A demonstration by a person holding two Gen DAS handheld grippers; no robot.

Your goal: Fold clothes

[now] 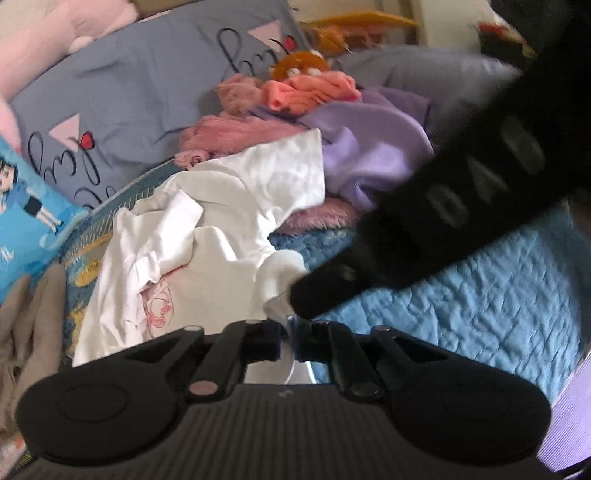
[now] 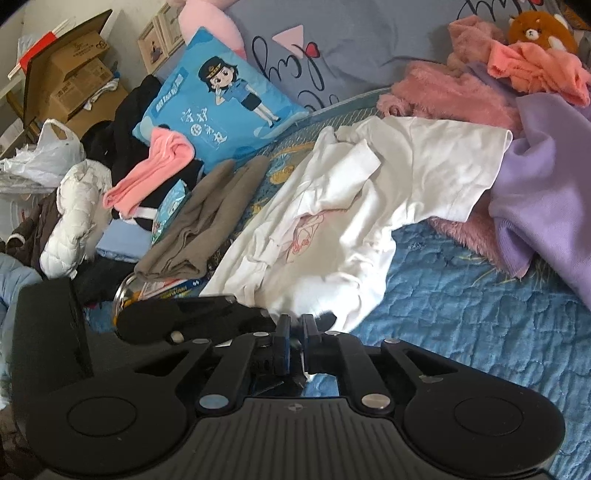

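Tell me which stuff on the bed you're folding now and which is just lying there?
In the job:
white T-shirt
left gripper
right gripper

Just lying about:
purple top
pink fluffy garment
blue cartoon pillow
teddy bear

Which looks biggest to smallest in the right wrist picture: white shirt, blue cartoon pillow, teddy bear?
1. white shirt
2. blue cartoon pillow
3. teddy bear
The shirt lies nearest the camera, which enlarges it.

left gripper (image 1: 291, 332) pinching hem of crumpled white t-shirt (image 1: 207, 236); right gripper (image 1: 314, 295) alongside; blue quilt (image 1: 480, 288); purple garment (image 1: 373, 155).
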